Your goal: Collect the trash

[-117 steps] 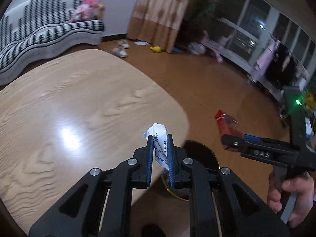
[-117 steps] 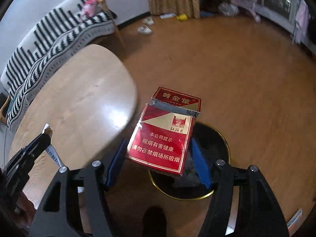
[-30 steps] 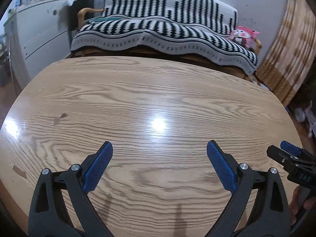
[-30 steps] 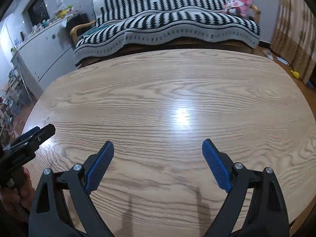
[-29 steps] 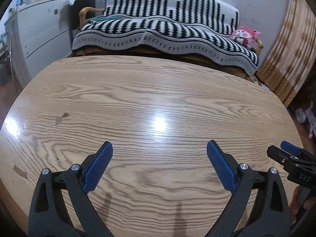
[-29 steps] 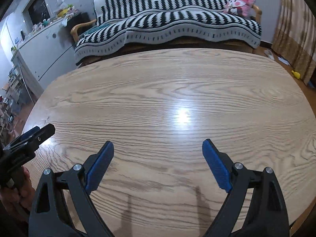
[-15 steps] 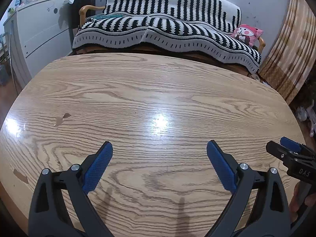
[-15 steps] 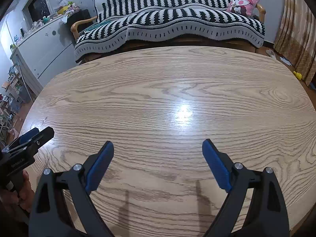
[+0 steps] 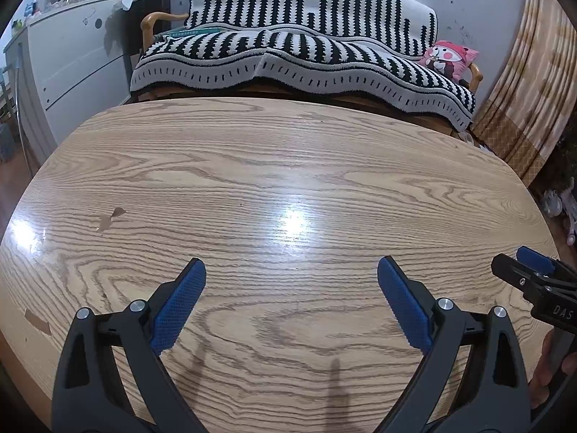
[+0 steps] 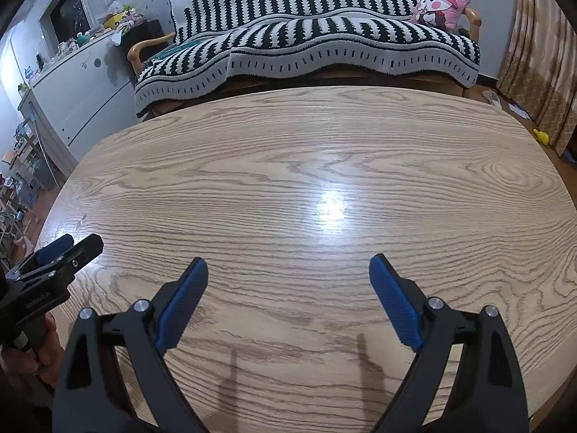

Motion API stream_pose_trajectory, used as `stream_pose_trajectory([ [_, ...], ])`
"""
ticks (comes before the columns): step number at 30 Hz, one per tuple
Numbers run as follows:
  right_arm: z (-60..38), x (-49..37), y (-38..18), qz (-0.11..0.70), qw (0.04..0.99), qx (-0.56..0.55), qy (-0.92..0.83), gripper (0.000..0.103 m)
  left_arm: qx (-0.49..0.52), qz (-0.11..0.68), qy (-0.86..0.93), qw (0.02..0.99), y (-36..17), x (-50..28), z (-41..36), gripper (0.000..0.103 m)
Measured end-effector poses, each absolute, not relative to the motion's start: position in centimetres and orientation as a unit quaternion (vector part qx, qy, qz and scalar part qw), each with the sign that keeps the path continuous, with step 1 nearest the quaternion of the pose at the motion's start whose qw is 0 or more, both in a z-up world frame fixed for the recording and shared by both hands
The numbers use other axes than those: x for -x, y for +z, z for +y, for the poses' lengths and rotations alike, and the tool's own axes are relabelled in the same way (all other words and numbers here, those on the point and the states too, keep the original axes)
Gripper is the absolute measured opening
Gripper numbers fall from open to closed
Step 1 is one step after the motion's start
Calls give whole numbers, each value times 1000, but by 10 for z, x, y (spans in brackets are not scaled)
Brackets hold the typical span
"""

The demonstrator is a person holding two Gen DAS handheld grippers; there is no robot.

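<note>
The left gripper and the right gripper both hung over the wooden table with their 2 blue-padded fingers spread wide, holding nothing. No trash showed in either view. A striped sofa stood at 12 o'clock beyond the table.

**Surroundings, non-task items**

You are facing an oval wooden table showing a small brown mark. Behind it, a black-and-white striped sofa is carrying a pink plush toy. A white cabinet is standing left, curtains right.
</note>
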State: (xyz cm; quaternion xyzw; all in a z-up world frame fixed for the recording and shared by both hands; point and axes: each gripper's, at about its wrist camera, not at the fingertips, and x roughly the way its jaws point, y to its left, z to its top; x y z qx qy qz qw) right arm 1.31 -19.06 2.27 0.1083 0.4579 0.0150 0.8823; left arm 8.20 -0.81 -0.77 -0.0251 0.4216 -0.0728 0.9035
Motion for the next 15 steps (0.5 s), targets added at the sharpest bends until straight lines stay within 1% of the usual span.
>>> stream_pose_trajectory([
  [15,-195,-11,26,457,883,-110,11,88,22,423,-71,903,-12,-80,-10,93],
])
